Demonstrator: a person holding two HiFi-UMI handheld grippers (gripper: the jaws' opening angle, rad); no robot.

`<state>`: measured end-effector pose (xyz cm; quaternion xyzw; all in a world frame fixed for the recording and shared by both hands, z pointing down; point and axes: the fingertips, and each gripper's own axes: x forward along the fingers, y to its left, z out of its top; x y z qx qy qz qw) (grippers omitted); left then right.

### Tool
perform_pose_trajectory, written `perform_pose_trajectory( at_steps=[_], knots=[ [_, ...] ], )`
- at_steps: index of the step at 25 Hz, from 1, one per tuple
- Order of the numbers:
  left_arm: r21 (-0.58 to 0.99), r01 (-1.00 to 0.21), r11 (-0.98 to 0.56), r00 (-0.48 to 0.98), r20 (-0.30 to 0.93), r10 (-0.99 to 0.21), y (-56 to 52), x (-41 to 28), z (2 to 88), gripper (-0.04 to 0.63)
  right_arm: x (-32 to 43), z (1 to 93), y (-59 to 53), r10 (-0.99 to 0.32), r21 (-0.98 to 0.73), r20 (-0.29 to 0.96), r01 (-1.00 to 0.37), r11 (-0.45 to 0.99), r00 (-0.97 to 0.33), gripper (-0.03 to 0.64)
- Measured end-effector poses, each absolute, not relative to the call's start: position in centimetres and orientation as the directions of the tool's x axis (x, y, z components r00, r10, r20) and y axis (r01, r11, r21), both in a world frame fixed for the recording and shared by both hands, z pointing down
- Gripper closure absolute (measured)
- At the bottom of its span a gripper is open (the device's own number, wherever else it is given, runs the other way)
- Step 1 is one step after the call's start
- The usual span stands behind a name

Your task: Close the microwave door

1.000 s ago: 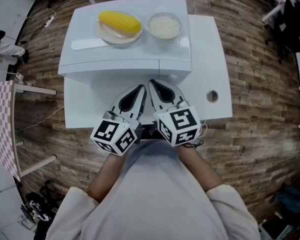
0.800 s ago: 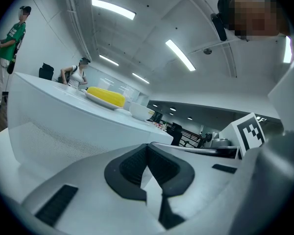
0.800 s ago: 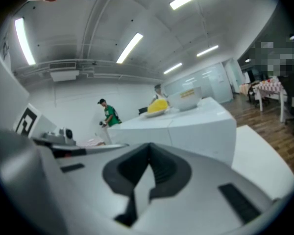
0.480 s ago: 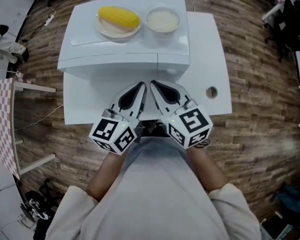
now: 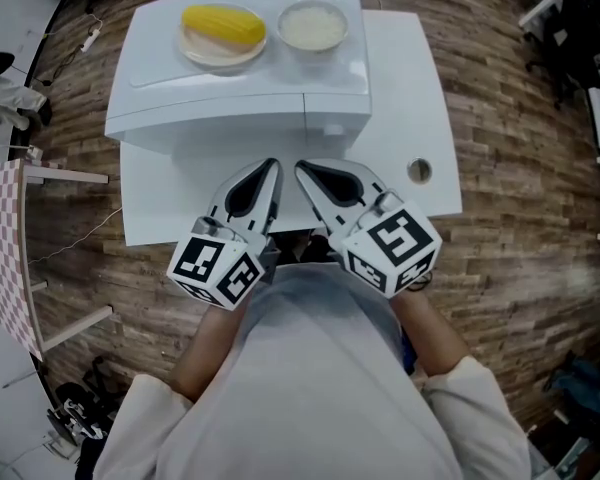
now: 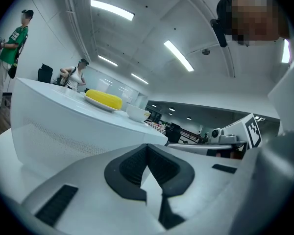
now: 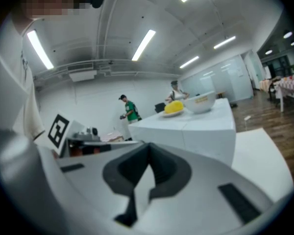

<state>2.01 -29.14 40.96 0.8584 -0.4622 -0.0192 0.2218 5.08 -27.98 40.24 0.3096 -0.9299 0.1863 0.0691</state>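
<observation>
White box microwave (image 5: pixel 240 93) sits on the white tabletop (image 5: pixel 410 88). A plate of yellow corn (image 5: pixel 223 25) and a white bowl of rice (image 5: pixel 313 26) stand on the microwave's top, towards its back.

Microwave door (image 5: pixel 210 133) is the wide front panel, beside the narrower control strip. It looks flush with the body, probably already shut or nearly so, but its face is badly foreshortened from above.

Left tool (image 5: pixel 270 165) and right tool (image 5: pixel 300 165) hover side by side just in front of the microwave, tips aimed at it and not touching. Both have their jaws together with nothing between them.

Handling judgement:
- The door is a rigid, light hinged panel and should swing easily.
- Push flat on its free edge near the control strip with a closed tool tip; no grasp is needed.
- The smooth plastic could let a tip slide.
- A hard shove may jolt the corn plate and bowl on top.

Hard to make out:
- The latch, handle and hinge side are not visible.
- Any gap at the door edge is hidden by the top's overhang.
- The person's torso cuts off the tabletop edge in front of the microwave.
</observation>
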Motion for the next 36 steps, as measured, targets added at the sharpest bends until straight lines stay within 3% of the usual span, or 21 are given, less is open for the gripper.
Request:
perform_pose_trajectory(
  at_steps=[36],
  knots=[
    [0.432, -0.777, -0.458, 0.569, 0.172, -0.804, -28.2, 2.3, 40.9, 0.575, 6.0, 39.7, -25.4, -0.476, -0.318, 0.285, -0.55, 0.772, -0.832, 0.595]
  ],
)
